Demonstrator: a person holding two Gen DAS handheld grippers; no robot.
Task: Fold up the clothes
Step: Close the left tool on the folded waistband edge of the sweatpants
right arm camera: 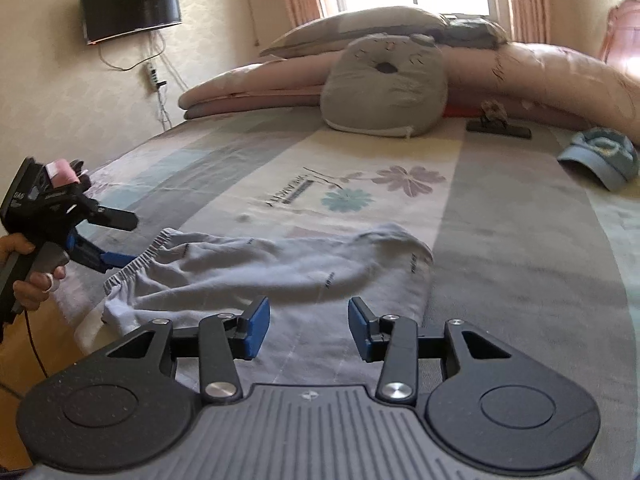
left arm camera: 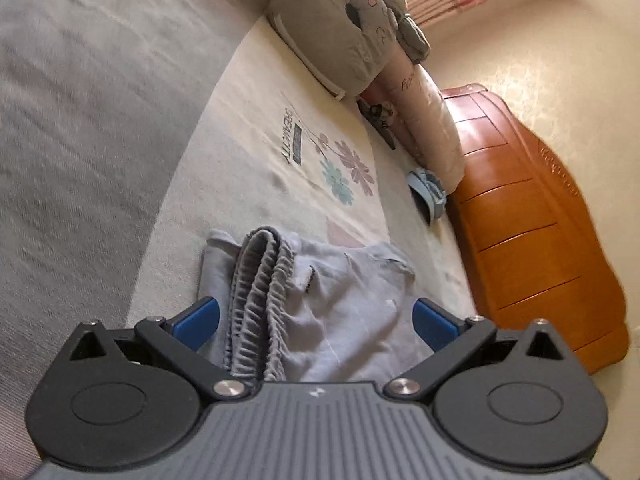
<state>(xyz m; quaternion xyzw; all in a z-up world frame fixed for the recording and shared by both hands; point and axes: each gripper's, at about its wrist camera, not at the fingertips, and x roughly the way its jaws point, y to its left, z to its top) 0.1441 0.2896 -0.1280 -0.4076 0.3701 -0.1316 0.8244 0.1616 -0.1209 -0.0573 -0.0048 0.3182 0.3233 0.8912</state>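
A pale grey garment (left arm camera: 352, 292) (right arm camera: 280, 268) with a gathered elastic waistband (left arm camera: 260, 280) (right arm camera: 132, 270) lies crumpled on the patterned bed sheet (left arm camera: 260, 168) (right arm camera: 500, 240). My left gripper (left arm camera: 316, 316) is open wide above it, with the bunched waistband between its blue pads and nearer the left one. In the right wrist view a hand holds the left gripper (right arm camera: 124, 240) at the waistband end, by the bed's left edge. My right gripper (right arm camera: 308, 320) is open over the garment's near edge, and its pads press on nothing.
A grey face cushion (left arm camera: 340, 28) (right arm camera: 384, 88) and a rolled pink duvet (right arm camera: 540, 68) lie at the far side. A blue cap (left arm camera: 428, 192) (right arm camera: 600, 160) and a dark brush-like object (right arm camera: 498, 130) rest on the sheet. An orange wooden headboard (left arm camera: 540, 220) borders the bed.
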